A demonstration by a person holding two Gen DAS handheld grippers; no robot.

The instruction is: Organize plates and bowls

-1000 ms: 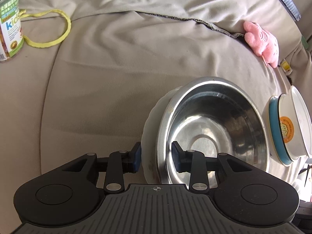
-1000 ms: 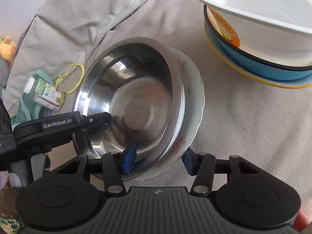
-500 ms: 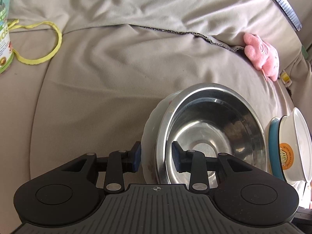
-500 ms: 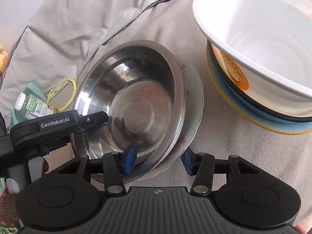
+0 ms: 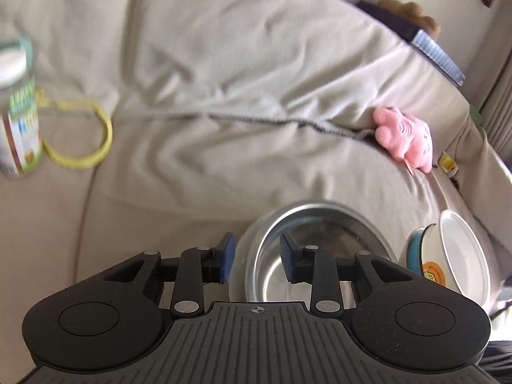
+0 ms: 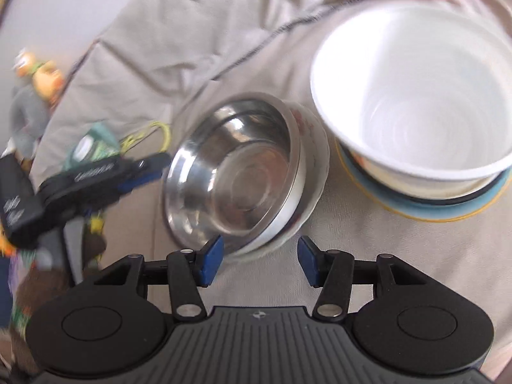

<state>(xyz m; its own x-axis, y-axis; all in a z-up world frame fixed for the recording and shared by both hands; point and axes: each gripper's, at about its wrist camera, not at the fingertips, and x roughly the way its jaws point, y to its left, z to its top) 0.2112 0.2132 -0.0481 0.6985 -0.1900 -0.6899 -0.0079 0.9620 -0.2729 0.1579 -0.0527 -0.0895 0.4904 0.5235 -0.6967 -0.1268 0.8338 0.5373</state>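
steel bowl (image 6: 236,172): nested in white plate (image 6: 315,163), just ahead of both claws
left claw (image 5: 256,260): closing, pads apart, straddling the bowl's rim
right claw (image 6: 259,259): opening, gripping nothing

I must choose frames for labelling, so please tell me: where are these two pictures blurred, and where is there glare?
Left wrist view: the green-labelled bottle and beige sofa fabric smear with motion. Right wrist view: the left side blurs most, around the left gripper; bright reflections sit inside the shiny round steel bowl; the big white bowl looks washed out.

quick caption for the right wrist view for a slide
Right gripper, fingers opening and empty, above a steel bowl nested in a white dish, beside a stacked white bowl.
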